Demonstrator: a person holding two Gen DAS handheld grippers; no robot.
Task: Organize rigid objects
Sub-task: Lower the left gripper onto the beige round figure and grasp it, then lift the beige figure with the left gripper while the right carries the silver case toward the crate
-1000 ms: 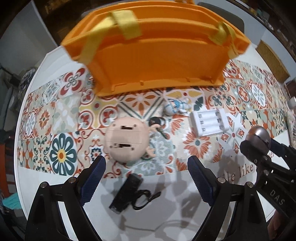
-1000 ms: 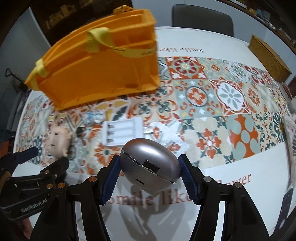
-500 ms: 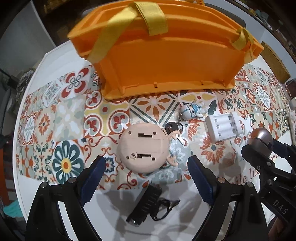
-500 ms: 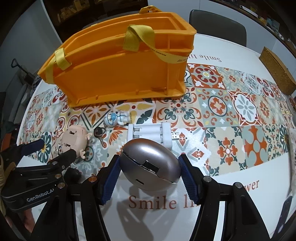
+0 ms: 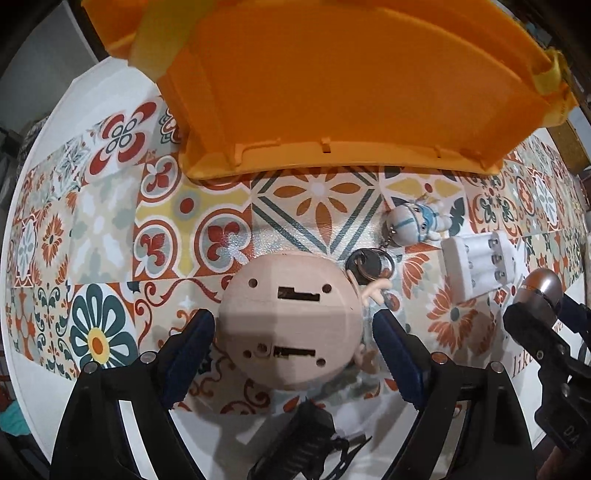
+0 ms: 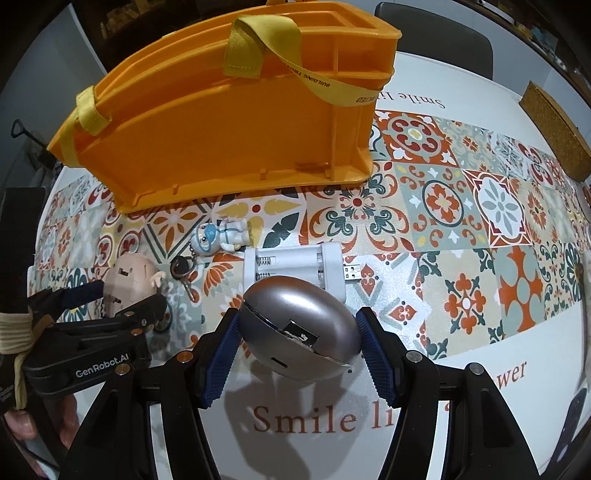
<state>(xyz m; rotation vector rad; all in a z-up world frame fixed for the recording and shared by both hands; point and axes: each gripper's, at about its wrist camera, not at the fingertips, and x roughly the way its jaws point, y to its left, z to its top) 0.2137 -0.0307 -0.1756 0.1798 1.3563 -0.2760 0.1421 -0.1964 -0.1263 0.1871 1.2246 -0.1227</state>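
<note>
A peach doll head [image 5: 291, 317] lies face down on the patterned mat, between the jaws of my left gripper [image 5: 290, 326]. Those jaws are closing, with a thin gap still showing at each blue pad. My right gripper [image 6: 297, 325] is shut on a silver egg-shaped case [image 6: 299, 325], held just above the white table. Behind both stands the orange basket [image 6: 229, 122] with yellow straps. A small figurine keychain [image 5: 417, 221] with its key [image 5: 365, 264] and a white battery charger [image 6: 291, 264] lie between the doll head and the silver case.
A black device with a cord [image 5: 303, 439] lies on the white tabletop just under my left gripper. A cork-brown box [image 6: 554, 129] sits at the far right edge, a dark chair [image 6: 436, 33] behind the table, and a dark flat object [image 6: 572, 424] at the lower right.
My left gripper has come down and forward, so the doll head now sits between its jaws and the basket looms larger. The right gripper drifted slightly with the silver case still held.
</note>
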